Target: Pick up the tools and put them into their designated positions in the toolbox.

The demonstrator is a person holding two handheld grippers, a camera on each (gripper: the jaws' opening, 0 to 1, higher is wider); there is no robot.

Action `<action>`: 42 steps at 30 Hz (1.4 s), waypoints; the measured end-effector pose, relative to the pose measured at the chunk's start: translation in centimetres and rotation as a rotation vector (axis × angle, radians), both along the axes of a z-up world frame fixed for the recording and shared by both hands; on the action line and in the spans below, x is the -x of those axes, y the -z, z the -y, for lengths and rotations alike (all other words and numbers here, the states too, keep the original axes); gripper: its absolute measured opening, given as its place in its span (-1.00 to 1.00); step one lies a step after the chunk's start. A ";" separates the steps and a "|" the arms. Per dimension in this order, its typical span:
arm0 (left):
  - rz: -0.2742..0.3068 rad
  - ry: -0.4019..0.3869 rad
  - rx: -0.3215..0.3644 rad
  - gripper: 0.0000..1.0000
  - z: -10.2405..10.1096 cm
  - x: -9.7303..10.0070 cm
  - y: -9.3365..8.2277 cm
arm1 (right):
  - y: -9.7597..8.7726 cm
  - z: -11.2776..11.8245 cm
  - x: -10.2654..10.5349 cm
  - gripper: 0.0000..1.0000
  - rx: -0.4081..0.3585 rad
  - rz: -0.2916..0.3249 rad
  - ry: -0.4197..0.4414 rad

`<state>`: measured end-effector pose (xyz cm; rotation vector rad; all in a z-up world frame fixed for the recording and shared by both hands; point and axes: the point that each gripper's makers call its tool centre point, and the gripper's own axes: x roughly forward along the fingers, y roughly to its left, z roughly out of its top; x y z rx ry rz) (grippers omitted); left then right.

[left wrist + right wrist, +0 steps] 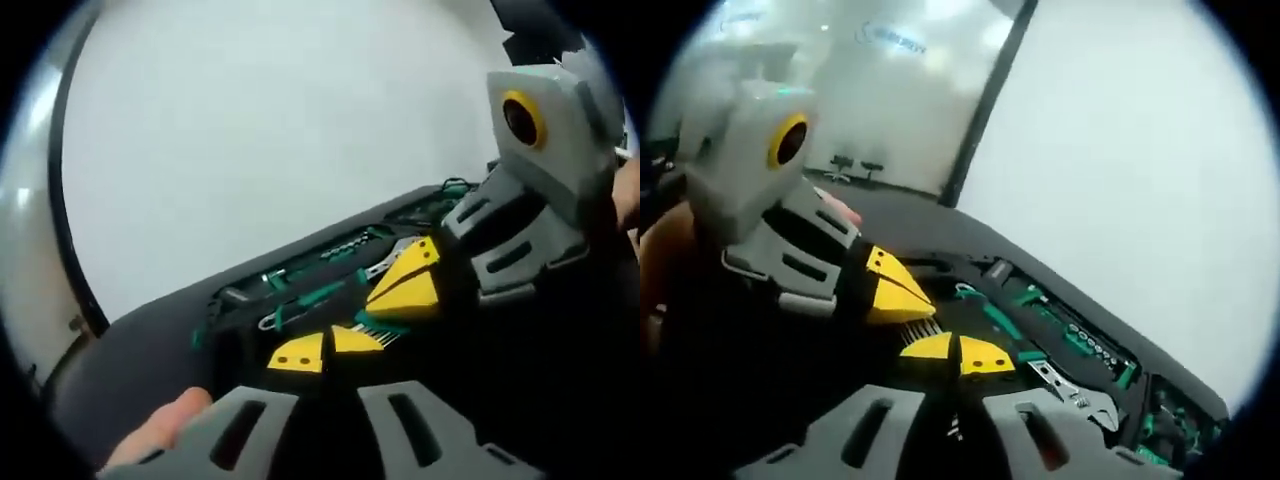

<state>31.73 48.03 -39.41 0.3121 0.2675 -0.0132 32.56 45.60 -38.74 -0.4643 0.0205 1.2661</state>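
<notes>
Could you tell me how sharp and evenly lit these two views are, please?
Left gripper view: soft motion blur throughout; the white wall is bright and washed out, while the toolbox sits dim beneath it, and fisheye bending curves the dark frame. Right gripper view: blurred too, with ceiling-light glare on the glass partition and the wrench only faintly resolved.

A dark, matte tabletop carries an open black toolbox whose moulded slots hold green-handled tools.
</notes>
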 end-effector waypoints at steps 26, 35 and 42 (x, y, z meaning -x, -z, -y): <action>0.055 -0.014 -0.068 -1.00 -0.4 -1.0 -0.1 | 0.2 -0.3 0.0 -1.00 -0.030 -0.048 0.002; 0.084 -0.061 -0.109 -1.00 -1.1 -0.5 -0.6 | -5.0 7.6 -2.0 -0.96 -0.312 -0.474 0.021; 0.110 -0.078 -0.168 -1.00 -1.2 -0.2 -0.8 | -5.8 19.9 -2.1 -0.91 -0.319 0.069 0.232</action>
